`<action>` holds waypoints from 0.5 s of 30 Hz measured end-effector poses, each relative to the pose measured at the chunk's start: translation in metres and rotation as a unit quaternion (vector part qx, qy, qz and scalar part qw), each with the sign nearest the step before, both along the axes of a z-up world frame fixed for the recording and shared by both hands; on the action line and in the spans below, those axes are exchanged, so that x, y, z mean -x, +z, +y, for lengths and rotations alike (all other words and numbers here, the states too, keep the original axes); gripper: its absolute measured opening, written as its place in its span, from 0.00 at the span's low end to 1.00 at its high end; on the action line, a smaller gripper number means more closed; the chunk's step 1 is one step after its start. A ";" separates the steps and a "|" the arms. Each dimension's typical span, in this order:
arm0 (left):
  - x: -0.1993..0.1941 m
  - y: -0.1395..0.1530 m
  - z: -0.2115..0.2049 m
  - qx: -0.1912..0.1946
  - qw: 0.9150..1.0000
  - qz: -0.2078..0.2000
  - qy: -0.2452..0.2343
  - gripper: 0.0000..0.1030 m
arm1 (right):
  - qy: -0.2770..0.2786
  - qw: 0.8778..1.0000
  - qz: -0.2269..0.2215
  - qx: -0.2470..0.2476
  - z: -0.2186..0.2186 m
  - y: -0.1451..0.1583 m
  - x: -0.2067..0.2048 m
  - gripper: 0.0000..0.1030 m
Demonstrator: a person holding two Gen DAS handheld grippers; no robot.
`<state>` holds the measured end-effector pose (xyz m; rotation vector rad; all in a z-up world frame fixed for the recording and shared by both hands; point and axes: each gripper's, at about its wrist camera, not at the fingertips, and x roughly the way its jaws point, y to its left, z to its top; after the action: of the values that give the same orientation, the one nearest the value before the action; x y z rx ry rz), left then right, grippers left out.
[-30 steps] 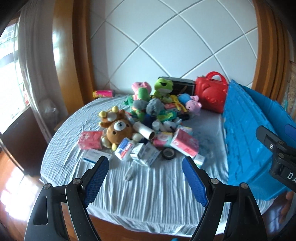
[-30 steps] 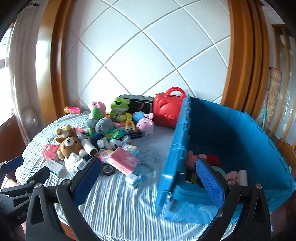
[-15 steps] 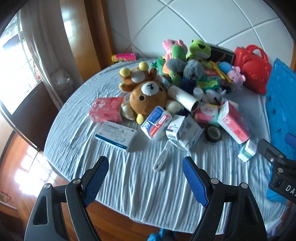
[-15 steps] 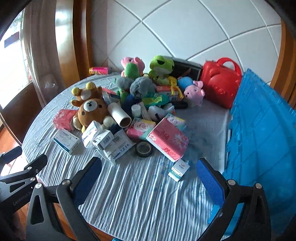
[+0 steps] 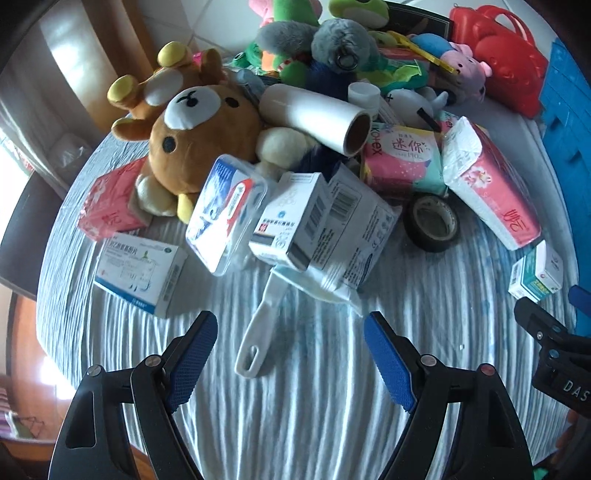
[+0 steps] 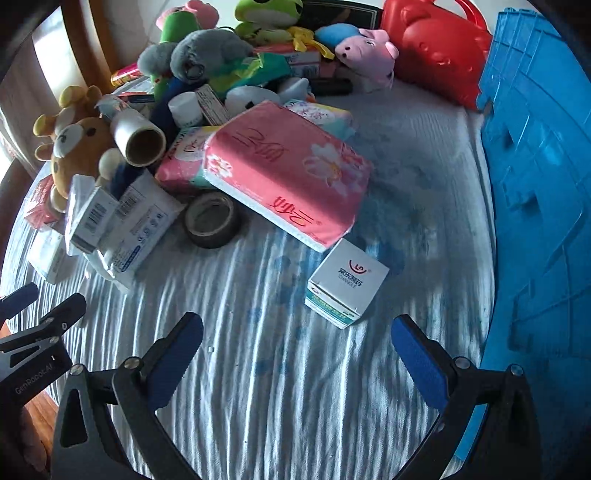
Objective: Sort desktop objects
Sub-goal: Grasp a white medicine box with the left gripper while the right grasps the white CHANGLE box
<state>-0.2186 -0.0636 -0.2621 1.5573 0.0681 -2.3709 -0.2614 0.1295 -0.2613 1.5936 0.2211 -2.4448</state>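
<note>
A pile of objects lies on a round table with a pale striped cloth (image 5: 295, 387). My left gripper (image 5: 290, 332) is open and empty just above a white lint-roller handle (image 5: 258, 332). Beyond it lie medicine boxes (image 5: 291, 218), a clear plastic case (image 5: 225, 210), a brown bear plush (image 5: 199, 125) and a black tape roll (image 5: 432, 221). My right gripper (image 6: 295, 336) is open and empty, close to a small white and green box (image 6: 345, 282). A pink tissue pack (image 6: 288, 166) and the tape roll (image 6: 212, 219) lie behind it.
A blue crate (image 6: 539, 184) stands at the right, its wall close to my right gripper. A red plastic case (image 6: 436, 44), a pig plush (image 6: 369, 46), a frog plush (image 6: 266, 14) and grey plush toys (image 6: 207, 51) fill the back. A white roll (image 5: 317, 114) lies on the pile.
Both grippers have moved forward and down toward the pile. The objects now appear much larger and closer. Both grippers stay open.
</note>
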 end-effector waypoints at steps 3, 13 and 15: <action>0.017 -0.001 -0.005 -0.003 1.000 -0.003 -0.020 0.80 | -0.031 0.999 -0.010 0.007 0.007 -0.005 0.006 1.00; 0.062 -0.008 -0.015 -0.006 0.998 -0.009 -0.069 0.80 | -0.107 0.994 -0.020 0.008 0.010 -0.010 0.018 1.00; 0.067 -0.009 -0.012 0.002 0.997 -0.009 -0.073 0.80 | -0.116 0.993 -0.025 0.007 0.011 -0.013 0.020 1.00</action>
<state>-0.2856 -0.0759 -0.2714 1.6335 -0.0559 -2.4654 -0.2818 0.1403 -0.2741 1.7601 0.0098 -2.5625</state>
